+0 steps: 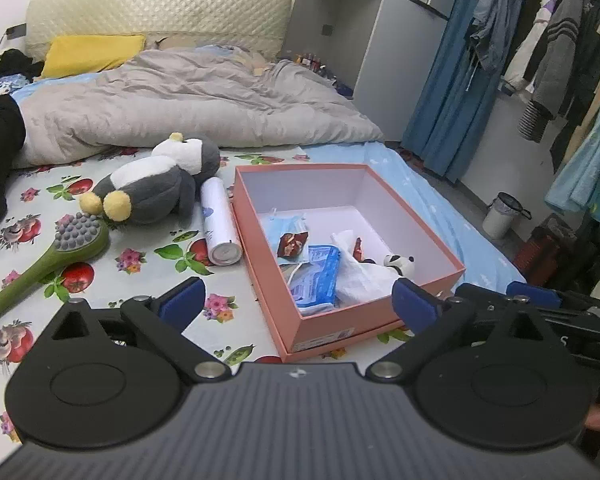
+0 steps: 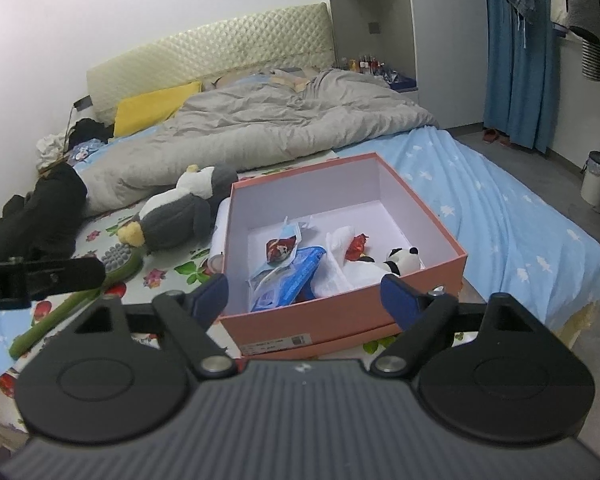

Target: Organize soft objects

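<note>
1. Pink card walls of the open box fill the middle of the left wrist view, resting on the bed just ahead of the left gripper. Its blue-padded fingers stand wide apart and hold nothing. Inside the box lie a blue packet, white tissue, small red wrappers and a little panda toy.
2. Same view: the grey penguin plush lies on the floral sheet to the left of the box and farther off, well apart from the fingers. Its long axis runs diagonally, yellow feet nearer and to the left, head away toward the grey duvet. A white tube lies between the plush and the box wall; a green massage brush lies nearer on the left.
3. Right wrist view: the right gripper hangs in front of the box's near wall, fingers spread open and empty. The box sits directly ahead; the penguin plush lies up and to the left, beyond the box's left corner.
4. Judgement: the penguin looks like the one large soft thing left outside the box. It lies on the left side, so the left gripper seems nearer and better placed, reaching forward-left across the tube and closing across the body, not along it.
</note>
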The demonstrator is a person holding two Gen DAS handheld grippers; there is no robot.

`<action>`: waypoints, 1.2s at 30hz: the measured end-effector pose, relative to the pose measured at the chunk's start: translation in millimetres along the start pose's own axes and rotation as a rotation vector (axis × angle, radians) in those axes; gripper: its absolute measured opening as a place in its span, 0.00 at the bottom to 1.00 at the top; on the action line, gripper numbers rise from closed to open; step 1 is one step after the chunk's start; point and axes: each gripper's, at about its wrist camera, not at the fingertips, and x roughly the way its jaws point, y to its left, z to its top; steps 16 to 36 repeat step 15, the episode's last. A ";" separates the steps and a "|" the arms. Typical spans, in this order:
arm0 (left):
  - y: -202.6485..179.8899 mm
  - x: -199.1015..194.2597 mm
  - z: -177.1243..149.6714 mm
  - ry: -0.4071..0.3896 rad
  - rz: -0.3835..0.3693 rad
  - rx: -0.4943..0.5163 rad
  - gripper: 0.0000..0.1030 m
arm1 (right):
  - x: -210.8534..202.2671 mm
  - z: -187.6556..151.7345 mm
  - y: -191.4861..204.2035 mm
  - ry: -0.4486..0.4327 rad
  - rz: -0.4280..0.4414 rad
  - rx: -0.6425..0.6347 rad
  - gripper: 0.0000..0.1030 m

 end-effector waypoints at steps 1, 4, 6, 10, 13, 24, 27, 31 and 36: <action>1.1 1.2 0.0 0.006 0.004 -0.008 1.00 | 0.5 -0.1 -0.8 0.002 -0.003 0.004 0.82; 4.5 3.2 -0.3 0.013 0.021 -0.018 1.00 | 1.8 -0.6 -1.6 0.007 -0.014 0.000 0.82; 6.6 4.1 -0.3 0.018 0.037 -0.022 1.00 | 2.3 -1.3 -1.2 0.010 -0.011 -0.004 0.82; 8.2 5.2 0.0 0.023 0.047 -0.024 1.00 | 3.7 -2.4 -0.3 0.018 -0.008 -0.004 0.82; 9.2 6.0 0.2 0.017 0.055 -0.022 1.00 | 4.5 -3.2 -0.3 0.023 -0.008 -0.003 0.82; 10.1 5.1 0.1 0.012 0.057 -0.024 1.00 | 4.5 -3.2 -0.1 0.025 -0.008 -0.004 0.82; 10.1 5.1 0.1 0.012 0.057 -0.024 1.00 | 4.5 -3.2 -0.1 0.025 -0.008 -0.004 0.82; 10.1 5.1 0.1 0.012 0.057 -0.024 1.00 | 4.5 -3.2 -0.1 0.025 -0.008 -0.004 0.82; 10.1 5.1 0.1 0.012 0.057 -0.024 1.00 | 4.5 -3.2 -0.1 0.025 -0.008 -0.004 0.82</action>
